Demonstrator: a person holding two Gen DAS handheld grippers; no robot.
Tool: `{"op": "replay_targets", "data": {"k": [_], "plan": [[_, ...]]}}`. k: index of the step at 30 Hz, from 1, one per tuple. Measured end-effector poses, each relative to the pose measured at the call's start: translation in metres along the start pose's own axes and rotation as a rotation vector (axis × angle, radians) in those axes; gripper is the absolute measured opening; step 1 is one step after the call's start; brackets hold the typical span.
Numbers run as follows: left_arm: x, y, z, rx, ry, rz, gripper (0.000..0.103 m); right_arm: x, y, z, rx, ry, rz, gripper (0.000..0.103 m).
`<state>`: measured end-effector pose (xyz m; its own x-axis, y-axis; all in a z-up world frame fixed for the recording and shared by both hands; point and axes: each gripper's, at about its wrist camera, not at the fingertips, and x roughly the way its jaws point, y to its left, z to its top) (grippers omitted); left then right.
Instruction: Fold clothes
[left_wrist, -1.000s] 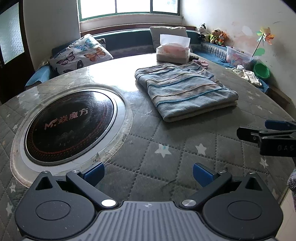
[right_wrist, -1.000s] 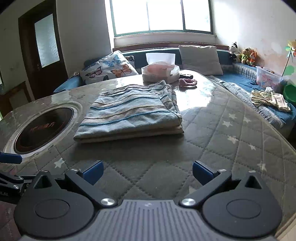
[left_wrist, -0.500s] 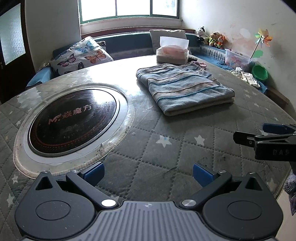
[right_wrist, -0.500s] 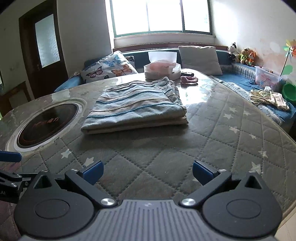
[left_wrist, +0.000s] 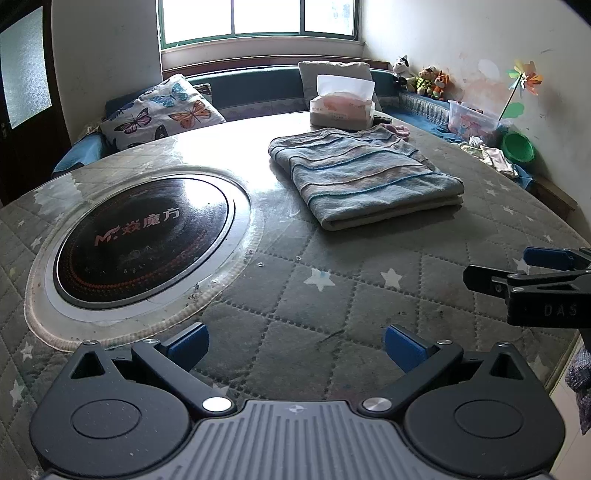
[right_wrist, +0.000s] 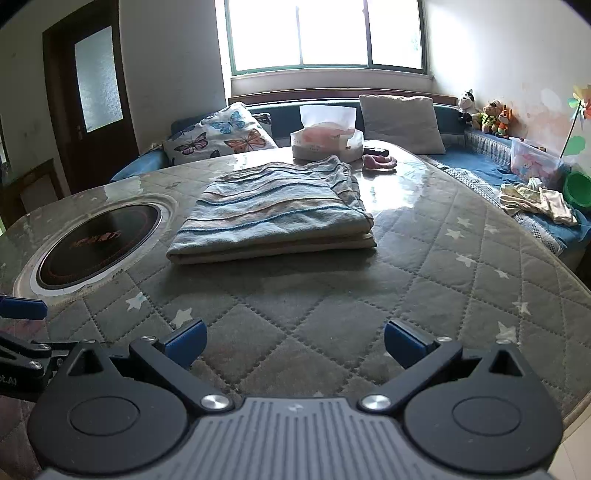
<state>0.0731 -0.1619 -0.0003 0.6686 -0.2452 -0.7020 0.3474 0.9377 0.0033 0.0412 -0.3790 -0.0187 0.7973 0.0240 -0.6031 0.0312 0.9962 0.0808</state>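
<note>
Grippers fill the bottom of both frames. The left gripper (left_wrist: 296, 346) has its jaws spread wide with nothing between them, above the quilted, star-printed table cover (left_wrist: 314, 306). The right gripper (right_wrist: 294, 343) is likewise spread and empty; in the left view it also juts in at the right edge. Each is well apart from the cloth. In the left half of the left view a round black hob (left_wrist: 142, 236) is set into the table. Beyond it, at upper centre of both frames, lies the folded striped cloth (right_wrist: 275, 212), flat on the cover, its folded edge toward the cameras. Just behind it sits a tissue box (right_wrist: 327, 144), with a small pink item (right_wrist: 378, 161) beside it. Farther back, a butterfly cushion (right_wrist: 221, 134) and a plain cushion (right_wrist: 400, 123) rest on a blue bench under the window (right_wrist: 325, 33). Loose clothes (right_wrist: 539, 199) lie on the bench at the right.
</note>
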Motion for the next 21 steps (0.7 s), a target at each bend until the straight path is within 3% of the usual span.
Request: {"op": "replay_targets", "data": {"k": [21], "plan": [[-0.0059,-0.0029,-0.0022,-0.007,-0.008,0.001,0.103,-0.006,0.0065,-0.0012,-0.015,-0.012,0.01,0.103]]}}
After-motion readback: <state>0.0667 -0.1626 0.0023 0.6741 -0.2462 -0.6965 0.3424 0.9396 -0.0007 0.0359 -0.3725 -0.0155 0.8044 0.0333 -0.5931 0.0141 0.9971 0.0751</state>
